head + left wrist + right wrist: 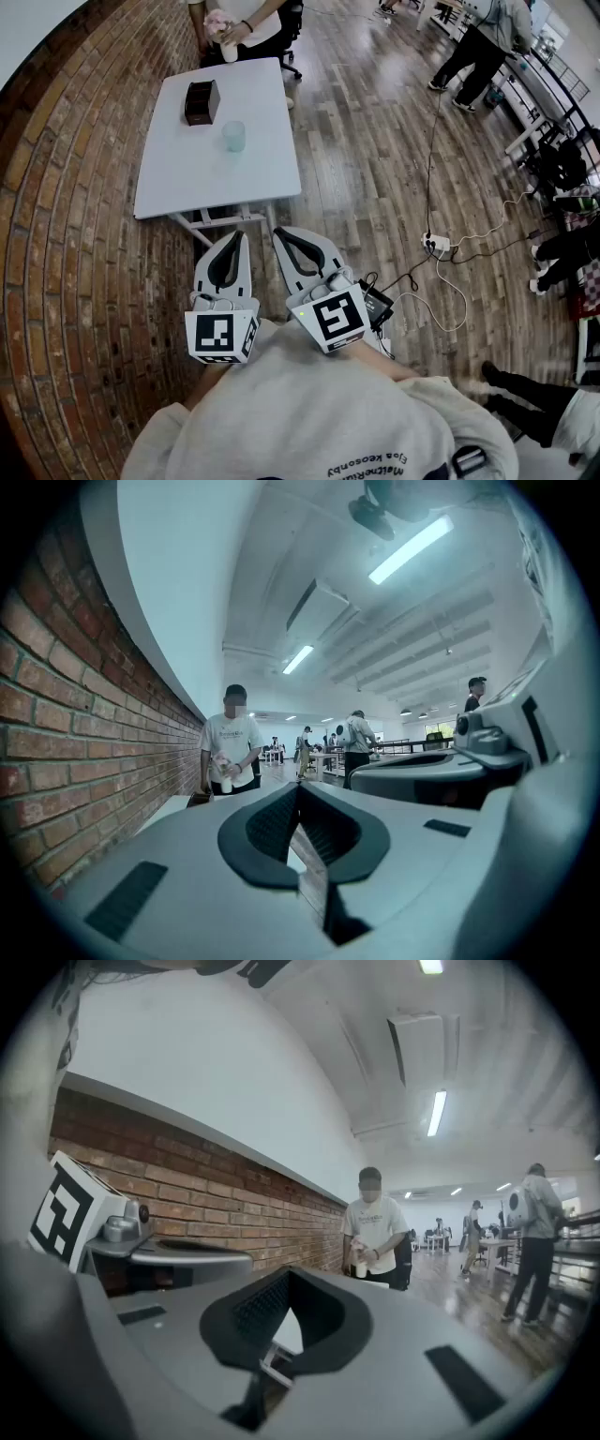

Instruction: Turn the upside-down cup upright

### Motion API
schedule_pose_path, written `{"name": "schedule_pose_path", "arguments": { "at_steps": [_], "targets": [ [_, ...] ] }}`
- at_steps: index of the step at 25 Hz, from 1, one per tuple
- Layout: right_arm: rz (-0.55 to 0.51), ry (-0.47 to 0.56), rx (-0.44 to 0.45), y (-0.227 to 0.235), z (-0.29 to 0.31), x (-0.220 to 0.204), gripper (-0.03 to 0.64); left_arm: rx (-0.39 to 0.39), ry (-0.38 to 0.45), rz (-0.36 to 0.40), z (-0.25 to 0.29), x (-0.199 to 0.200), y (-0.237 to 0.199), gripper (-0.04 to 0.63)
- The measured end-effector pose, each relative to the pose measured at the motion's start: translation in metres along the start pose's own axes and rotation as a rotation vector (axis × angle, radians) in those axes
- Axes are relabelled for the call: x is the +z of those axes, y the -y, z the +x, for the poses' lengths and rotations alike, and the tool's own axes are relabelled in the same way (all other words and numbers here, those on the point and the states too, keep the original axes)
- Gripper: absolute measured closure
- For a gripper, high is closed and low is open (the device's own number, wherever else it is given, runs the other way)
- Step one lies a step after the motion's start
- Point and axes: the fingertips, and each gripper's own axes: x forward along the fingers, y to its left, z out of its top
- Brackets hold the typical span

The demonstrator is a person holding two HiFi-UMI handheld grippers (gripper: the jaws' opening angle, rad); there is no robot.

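A pale green translucent cup [233, 136] stands on the white table [187, 178], well ahead of me, just in front of a dark brown box [202, 101]. At this distance I cannot tell which way its mouth faces. Both grippers are held level close to my chest, short of the table's near edge. My left gripper [238, 235] [298, 788] is shut with nothing in it. My right gripper [279, 232] [289, 1275] is beside it, also shut and empty. Neither gripper view shows the cup.
A person [234, 23] [230, 747] [373, 1232] stands at the table's far end holding something white. A brick wall [56, 234] runs along the left. On the wooden floor to the right lie a power strip [436, 246] and cables. Other people stand farther right.
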Motion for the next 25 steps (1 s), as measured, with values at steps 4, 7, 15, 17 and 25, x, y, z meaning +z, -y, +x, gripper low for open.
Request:
{"name": "schedule_pose_path", "arguments": {
  "at_steps": [4, 7, 15, 17, 25],
  "targets": [
    [-0.012, -0.01, 0.007, 0.002, 0.005, -0.001, 0.614, 0.003, -0.005, 0.006, 0.005, -0.001, -0.003, 0.586],
    [0.003, -0.007, 0.004, 0.005, 0.011, -0.004, 0.614, 0.005, -0.011, 0.014, 0.009, -0.003, -0.006, 0.586],
    [0.038, -0.014, 0.024, 0.021, 0.015, -0.013, 0.612, 0.02, -0.046, 0.016, 0.024, -0.014, -0.002, 0.586],
    [0.048, -0.02, 0.026, 0.028, 0.017, -0.016, 0.612, 0.031, -0.051, 0.024, 0.028, -0.014, -0.003, 0.586],
    [0.044, -0.005, 0.026, 0.049, 0.046, -0.015, 0.612, 0.064, -0.064, 0.027, 0.049, -0.015, -0.027, 0.586]
  ]
}}
